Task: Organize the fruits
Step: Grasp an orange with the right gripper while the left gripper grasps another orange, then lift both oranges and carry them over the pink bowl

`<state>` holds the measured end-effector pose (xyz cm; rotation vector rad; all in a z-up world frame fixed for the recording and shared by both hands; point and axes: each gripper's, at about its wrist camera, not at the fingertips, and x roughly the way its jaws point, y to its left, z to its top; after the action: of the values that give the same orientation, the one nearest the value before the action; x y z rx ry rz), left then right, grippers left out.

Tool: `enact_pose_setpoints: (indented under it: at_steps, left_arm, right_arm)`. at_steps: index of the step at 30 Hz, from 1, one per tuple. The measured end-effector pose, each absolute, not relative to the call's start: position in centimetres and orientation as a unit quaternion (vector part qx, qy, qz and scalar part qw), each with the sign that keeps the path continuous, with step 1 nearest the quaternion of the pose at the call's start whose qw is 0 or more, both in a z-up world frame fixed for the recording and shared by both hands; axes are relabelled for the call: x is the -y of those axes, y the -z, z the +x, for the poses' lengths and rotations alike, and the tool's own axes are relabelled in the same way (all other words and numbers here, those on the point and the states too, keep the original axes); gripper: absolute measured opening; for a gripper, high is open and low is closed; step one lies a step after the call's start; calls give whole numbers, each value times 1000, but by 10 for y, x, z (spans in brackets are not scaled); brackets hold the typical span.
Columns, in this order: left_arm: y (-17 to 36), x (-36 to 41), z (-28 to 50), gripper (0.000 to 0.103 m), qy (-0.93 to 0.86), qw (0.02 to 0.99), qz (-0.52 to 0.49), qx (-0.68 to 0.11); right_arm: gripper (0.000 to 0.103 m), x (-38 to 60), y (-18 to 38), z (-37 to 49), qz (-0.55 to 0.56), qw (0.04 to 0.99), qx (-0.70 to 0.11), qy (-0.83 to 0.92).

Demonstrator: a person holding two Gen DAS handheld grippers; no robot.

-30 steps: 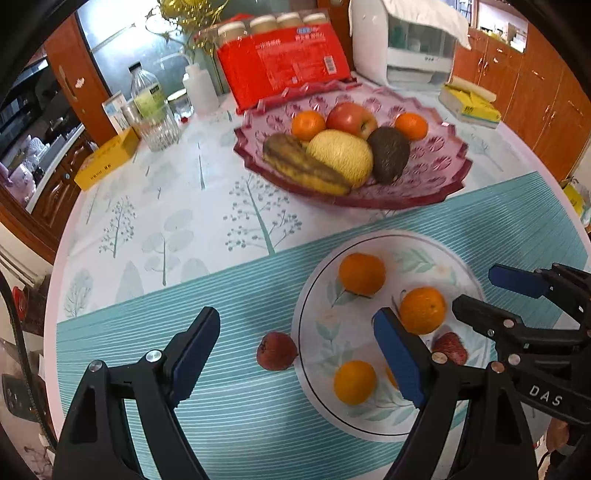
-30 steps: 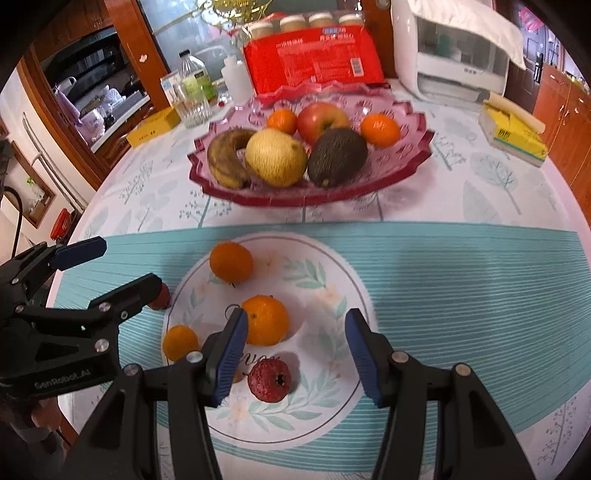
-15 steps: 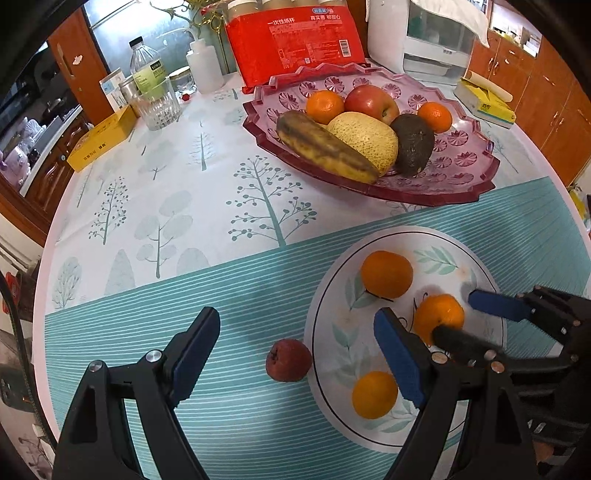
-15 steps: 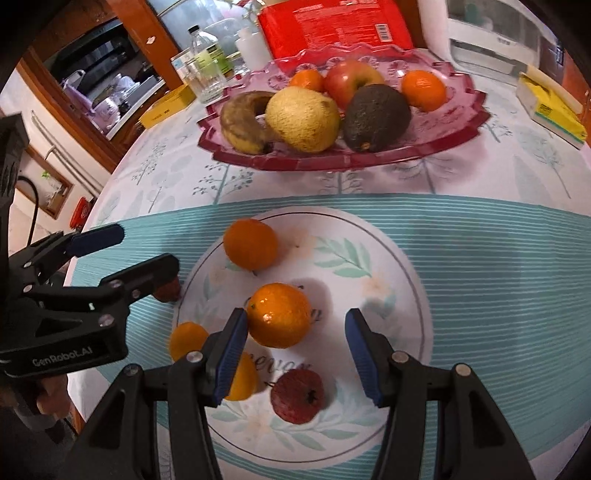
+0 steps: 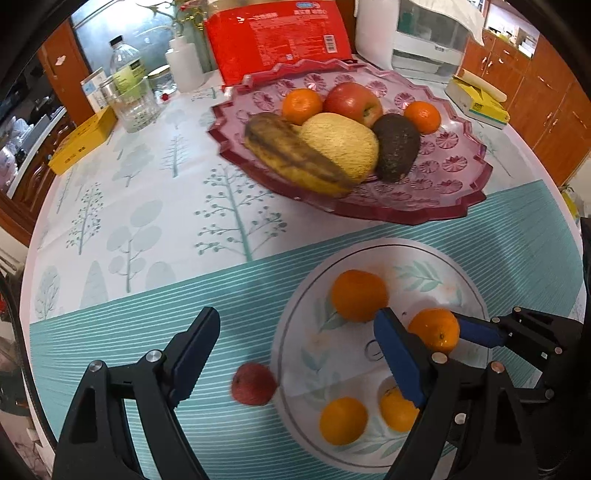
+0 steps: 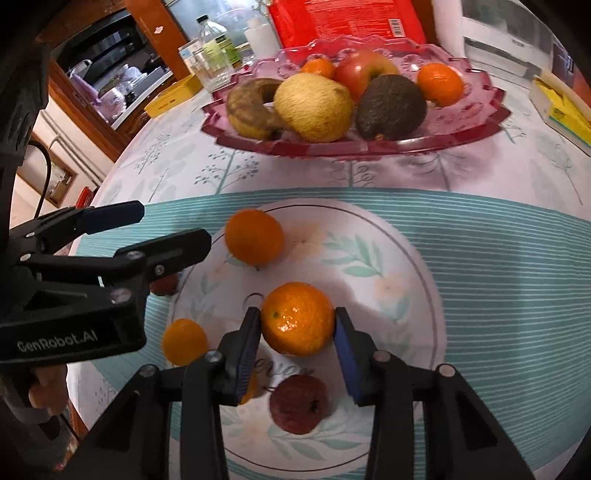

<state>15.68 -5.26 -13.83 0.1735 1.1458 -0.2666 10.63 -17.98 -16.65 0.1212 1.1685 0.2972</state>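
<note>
A white leaf-patterned plate [image 6: 406,258] [image 5: 443,266] holds several mandarins and a small dark red fruit [image 6: 298,403]. My right gripper [image 6: 297,325] is shut on the middle mandarin [image 6: 297,318] [image 5: 434,329], one pad on each side. My left gripper [image 5: 291,354] is open and empty over the teal cloth, above a second small red fruit [image 5: 254,384] lying just left of the plate. A pink glass fruit dish [image 5: 454,177] [image 6: 476,122] behind holds a banana, melon, avocado, apple and two mandarins.
A glass jar [image 5: 135,105], bottles, a yellow box [image 5: 83,140], a red package [image 5: 277,37], a white appliance [image 5: 424,33] and a yellow packet [image 5: 476,105] stand along the table's far side. The table edge curves at left and right.
My right gripper moved forward and closed its fingers on the middle mandarin. My left gripper shifted a little forward and stayed open.
</note>
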Motion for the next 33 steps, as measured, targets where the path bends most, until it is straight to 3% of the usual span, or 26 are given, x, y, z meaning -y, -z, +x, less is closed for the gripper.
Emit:
enact_pose_setpoints:
  at_steps: [6,8,13,19,33]
  left_arm:
    - [148,76,164,84,140,824,86,-542]
    - [152,82,165,80,143,822,87,-544]
    - [165,90,170,54,152,810,84,-560]
    - [171,90,172,38,163,802,69,-570]
    - [119,77,139,37,149,824,77,-541]
  right_arm:
    - [40,195,164,104,64,826,-546,-122]
    - [40,200,163,103,64,828,-545,-118]
    - [40,204,163,100,62,830,-543,-112]
    - [40,207,163,95,60,832,-541,-110]
    - [40,203,128,87,48,850,-510,-123]
